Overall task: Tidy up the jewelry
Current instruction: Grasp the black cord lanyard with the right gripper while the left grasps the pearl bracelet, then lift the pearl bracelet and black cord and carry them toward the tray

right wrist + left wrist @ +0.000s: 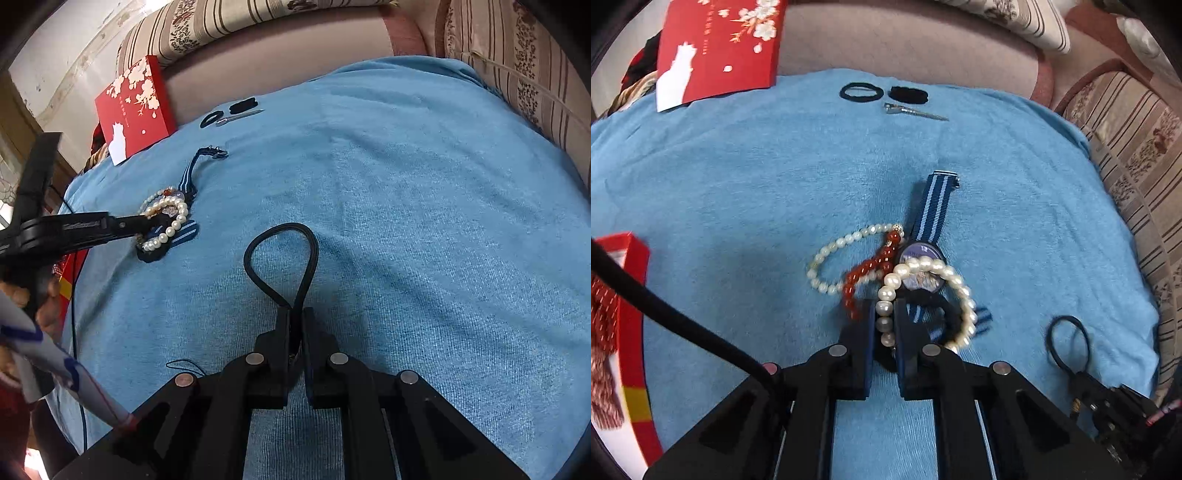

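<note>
Best done slowly: lift the pearl bracelet (925,291) straight up off the pile rather than dragging it sideways, since it lies draped over the face of the watch (921,266) and close against the red bead bracelet (873,267) and the pale bead bracelet (846,254). Judging by the tangle, likely to snag if pulled flat. Then carry toward the red box (631,295) at the far left of the left gripper, presumably the destination.

Left gripper (885,325): narrow, pinching a few pearls of the bracelet's near side between the pads. Rest of the loop arcs ahead and to the right of the fingers, over the watch dial. Striped strap runs away forward from the tips, another piece of it poking out just right of the jaws. Red beads just left of the left finger, touching or nearly so; cannot tell which.

Right gripper (295,314): nearly closed on a black cord loop (282,264), the free loop standing forward of the tips over the blue towel (424,221). Well apart from the pile, which sits ahead and to its left.

Far ahead of both grippers: two black hair ties (862,91) and a metal hair clip (916,112), beside the red lid (720,48) propped at the towel's far edge.
</note>
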The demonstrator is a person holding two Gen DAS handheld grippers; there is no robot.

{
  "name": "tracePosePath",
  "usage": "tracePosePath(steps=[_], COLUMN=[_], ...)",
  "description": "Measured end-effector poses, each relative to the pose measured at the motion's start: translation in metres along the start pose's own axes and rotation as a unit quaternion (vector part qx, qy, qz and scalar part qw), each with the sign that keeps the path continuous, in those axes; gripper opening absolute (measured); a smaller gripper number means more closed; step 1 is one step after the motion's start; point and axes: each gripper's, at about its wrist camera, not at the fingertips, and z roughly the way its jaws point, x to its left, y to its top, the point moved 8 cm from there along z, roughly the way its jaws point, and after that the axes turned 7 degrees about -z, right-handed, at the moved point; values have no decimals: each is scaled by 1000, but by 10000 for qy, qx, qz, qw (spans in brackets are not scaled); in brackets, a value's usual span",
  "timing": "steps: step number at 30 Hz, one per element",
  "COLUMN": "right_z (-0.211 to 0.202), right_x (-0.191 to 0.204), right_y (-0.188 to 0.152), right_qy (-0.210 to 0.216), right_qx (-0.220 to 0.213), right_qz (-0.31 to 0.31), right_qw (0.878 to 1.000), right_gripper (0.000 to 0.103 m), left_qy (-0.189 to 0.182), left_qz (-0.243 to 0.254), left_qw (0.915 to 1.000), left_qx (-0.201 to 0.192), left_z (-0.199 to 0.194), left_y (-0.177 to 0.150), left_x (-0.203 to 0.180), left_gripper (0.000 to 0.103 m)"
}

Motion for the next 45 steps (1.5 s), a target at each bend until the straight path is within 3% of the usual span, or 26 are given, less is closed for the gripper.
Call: tracePosePath(steps=[5,10,14,17,19,28,30,31,32,33,34,35,36,45], right_z=[0,-1,-3,-5,-7,-1,1,2,2,3,3,3,3,-32], right_x=[-1,2,3,0,-1,9,11,12,14,15,17,17,19,40], right_y=[-1,-3,-6,-8,-8,-2,-2,-2,-2,-1,-1,0,-1,15], right_qy=[40,158,212,273,332,110,11,-37,-99,-183,-268,-306,-320,-302], right_qx=[-29,-2,12,9,-27,-32,-46,-53,-57,-53,-61,-60,-37,-336], right_qz=[24,88,157,278,358,154,80,48,4,-64,-135,-183,-247,-441], right_qw=[10000,9998,9997,9992,9988,9998,10000,10000,9999,9998,9995,9993,9992,9980], right_gripper=[7,7,8,15,21,30,30,30,30,30,24,9,7,6], left_qy=[-291,-316,-227,-349,-338,90,165,198,276,335,245,133,97,-57], left_qz=[-193,-432,-679,-863,-804,-20,85,95,105,105,57,-60,-146,-289], left_qw=[9994,9983,9972,9956,9962,9999,9998,9997,9994,9993,9996,9998,9998,9958], left_qx=[-35,215,229,139,-7,-100,-123,-133,-152,-140,-102,-100,-105,-871], left_z=[-39,-56,-59,-64,-66,-40,-40,-41,-43,-44,-45,-47,-50,-128], left_y=[-28,-74,-90,-87,-82,-75,-80,-82,-84,-86,-87,-88,-89,-93], left_x=[24,65,91,98,95,66,62,62,63,64,63,63,64,60], left_gripper=[9,9,10,24,44,48,48,42,32,9,9,9,9,9])
